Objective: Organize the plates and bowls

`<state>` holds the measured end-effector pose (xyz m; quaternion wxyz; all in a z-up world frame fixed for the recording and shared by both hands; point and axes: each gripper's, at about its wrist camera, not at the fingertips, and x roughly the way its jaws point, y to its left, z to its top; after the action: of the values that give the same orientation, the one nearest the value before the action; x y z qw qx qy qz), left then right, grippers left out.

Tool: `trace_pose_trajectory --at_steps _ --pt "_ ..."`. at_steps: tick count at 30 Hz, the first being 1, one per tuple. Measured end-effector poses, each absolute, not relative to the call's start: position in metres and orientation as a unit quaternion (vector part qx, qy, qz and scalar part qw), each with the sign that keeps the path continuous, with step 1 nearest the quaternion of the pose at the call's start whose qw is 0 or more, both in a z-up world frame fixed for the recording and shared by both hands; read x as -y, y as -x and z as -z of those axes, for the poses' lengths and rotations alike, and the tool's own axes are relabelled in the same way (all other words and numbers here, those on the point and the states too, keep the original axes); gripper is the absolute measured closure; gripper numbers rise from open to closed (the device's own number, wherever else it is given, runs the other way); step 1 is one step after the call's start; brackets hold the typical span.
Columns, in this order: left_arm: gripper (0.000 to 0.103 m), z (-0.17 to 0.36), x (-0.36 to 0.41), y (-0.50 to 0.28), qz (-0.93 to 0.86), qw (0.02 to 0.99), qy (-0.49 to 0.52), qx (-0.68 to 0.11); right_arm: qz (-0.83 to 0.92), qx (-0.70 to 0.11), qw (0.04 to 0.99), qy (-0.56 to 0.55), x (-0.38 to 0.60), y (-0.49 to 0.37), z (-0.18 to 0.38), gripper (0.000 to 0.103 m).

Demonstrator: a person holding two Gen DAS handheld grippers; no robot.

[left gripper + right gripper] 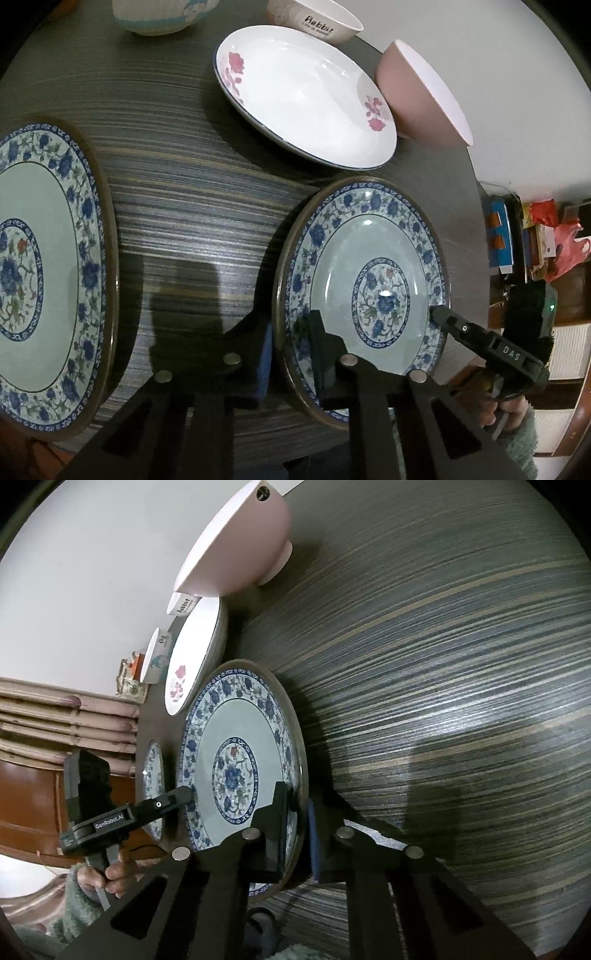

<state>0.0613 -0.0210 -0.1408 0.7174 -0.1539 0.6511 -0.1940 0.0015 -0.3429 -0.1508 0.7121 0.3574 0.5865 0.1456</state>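
A small blue floral plate (pixel 369 266) sits near the table's right edge and also shows in the right wrist view (pixel 240 746). My left gripper (pixel 291 350) straddles its near-left rim, one finger under, one over. My right gripper (pixel 295 823) clamps the opposite rim; its tip shows in the left wrist view (pixel 443 315). A larger blue floral plate (pixel 44 266) lies at left. A white rose plate (pixel 306 96), a pink bowl (pixel 417 99), a "Rabbit" bowl (pixel 317 20) and a pale blue-banded bowl (pixel 159 16) stand at the back.
The striped dark table (pixel 192 192) ends just right of the small plate. Beyond the edge are coloured boxes and red bags (pixel 546 236). In the right wrist view the table (pixel 461 701) spreads to the right; a wooden cabinet (pixel 33 805) stands at left.
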Motion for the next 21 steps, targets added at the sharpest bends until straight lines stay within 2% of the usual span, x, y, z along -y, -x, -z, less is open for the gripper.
trace_pose_trajectory --at_steps 21 --pt "0.087 0.091 -0.013 -0.045 0.199 0.755 0.169 -0.601 -0.16 -0.558 0.743 -0.333 0.324 0.025 0.103 0.091"
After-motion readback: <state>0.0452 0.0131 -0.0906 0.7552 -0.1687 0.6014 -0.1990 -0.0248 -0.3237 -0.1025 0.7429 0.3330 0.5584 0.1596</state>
